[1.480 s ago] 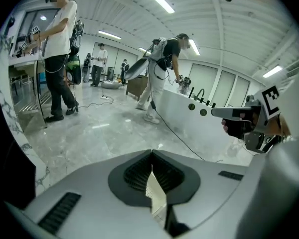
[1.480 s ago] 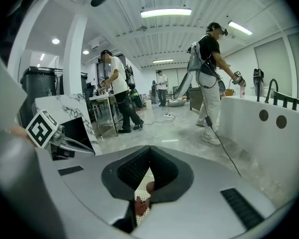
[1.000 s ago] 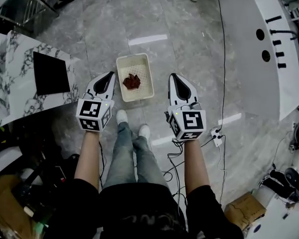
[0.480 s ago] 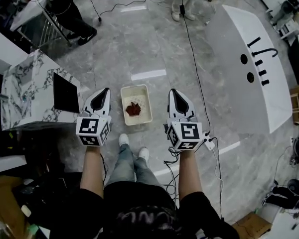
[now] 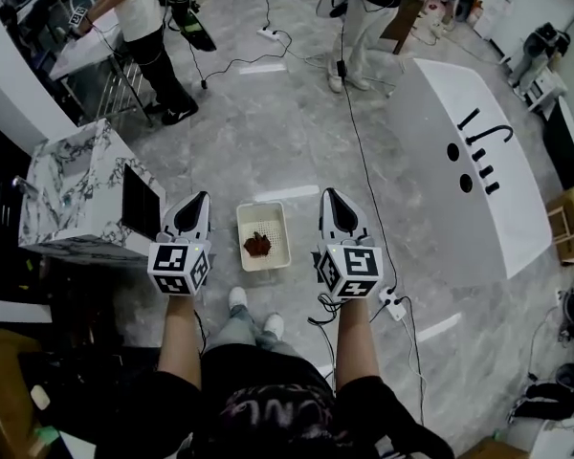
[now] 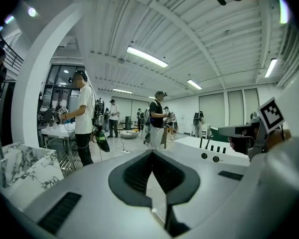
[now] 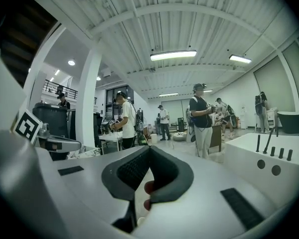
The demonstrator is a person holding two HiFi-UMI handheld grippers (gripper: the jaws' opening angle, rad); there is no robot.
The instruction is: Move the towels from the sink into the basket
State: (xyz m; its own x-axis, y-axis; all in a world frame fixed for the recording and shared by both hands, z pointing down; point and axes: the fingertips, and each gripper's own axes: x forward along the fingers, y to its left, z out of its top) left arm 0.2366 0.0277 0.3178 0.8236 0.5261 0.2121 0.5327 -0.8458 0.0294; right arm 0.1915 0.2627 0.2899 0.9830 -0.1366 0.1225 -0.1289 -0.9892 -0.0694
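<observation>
**Both tongs closed and empty, towel's sitting in the basket**

Head view: the left gripper (image 5: 195, 202) and right gripper (image 5: 331, 196) are held out side by side. The basket (image 5: 246, 220) is on the floor between them, just past the person's shoes, with one reddish-brown towel (image 5: 258, 245) lying in it. A marble counter (image 5: 72, 194) is off to the left. Left gripper view: jaws pressed together, nothing between them. Right gripper view: same deal, tips meeting, nothing gripped.
</observation>
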